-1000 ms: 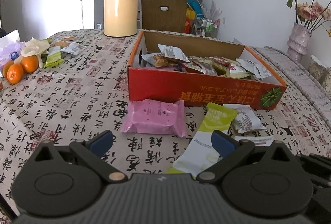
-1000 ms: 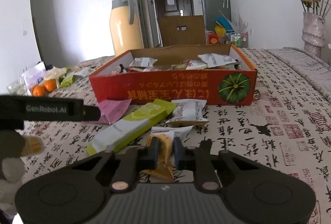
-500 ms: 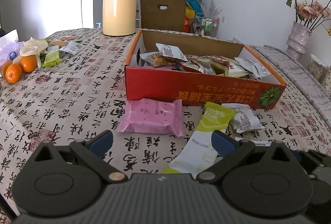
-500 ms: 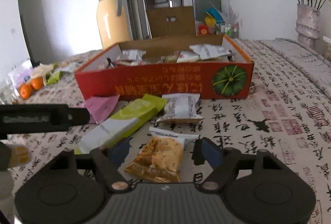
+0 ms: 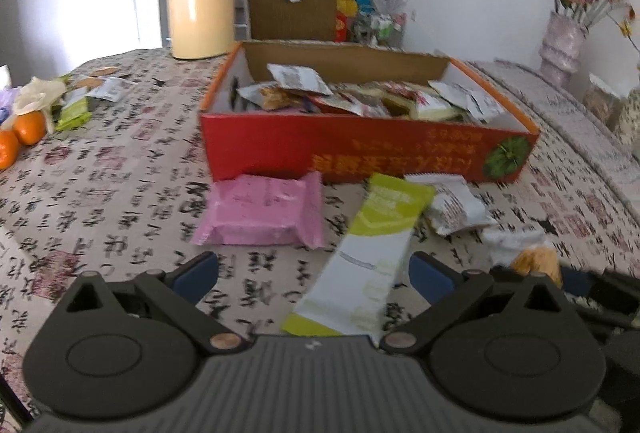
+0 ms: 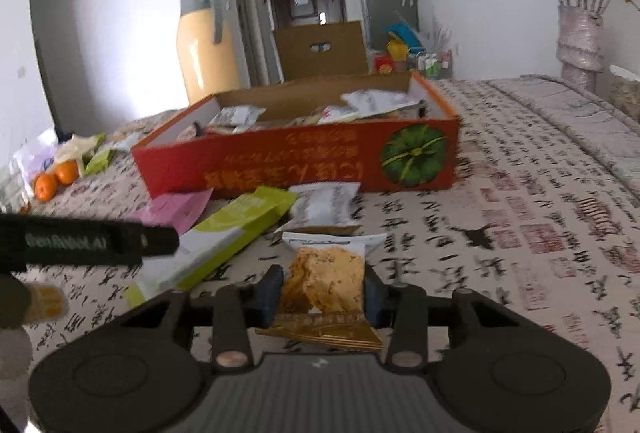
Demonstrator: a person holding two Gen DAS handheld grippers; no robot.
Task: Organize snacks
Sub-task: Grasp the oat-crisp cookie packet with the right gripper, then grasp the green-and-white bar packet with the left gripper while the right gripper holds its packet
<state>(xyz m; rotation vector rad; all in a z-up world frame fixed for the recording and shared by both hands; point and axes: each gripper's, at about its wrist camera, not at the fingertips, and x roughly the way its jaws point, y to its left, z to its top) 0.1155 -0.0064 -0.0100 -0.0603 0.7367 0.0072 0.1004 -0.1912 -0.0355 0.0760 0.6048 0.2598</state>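
Closing on the cookie packet, the right gripper had its two blue pads against the packet's sides, the jaws narrow around it; whether the packet was already off the tablecloth could not be told. The wrapper looked thin and crinkly, and the biscuit inside seemed brittle, so a light squeeze across the solid middle was probably safer than a pinch on the flat sealed ends, which would likely slip or fold. It appeared very light.

The left gripper hung with its jaws wide and nothing between them, low over the near end of the long green-and-white packet. That packet looked flat and floppy; a hold across its narrow width near the middle would likely keep it from drooping. Beside it lay the pink packet and a small white packet, both just in front of the red box, already heaped with snacks.
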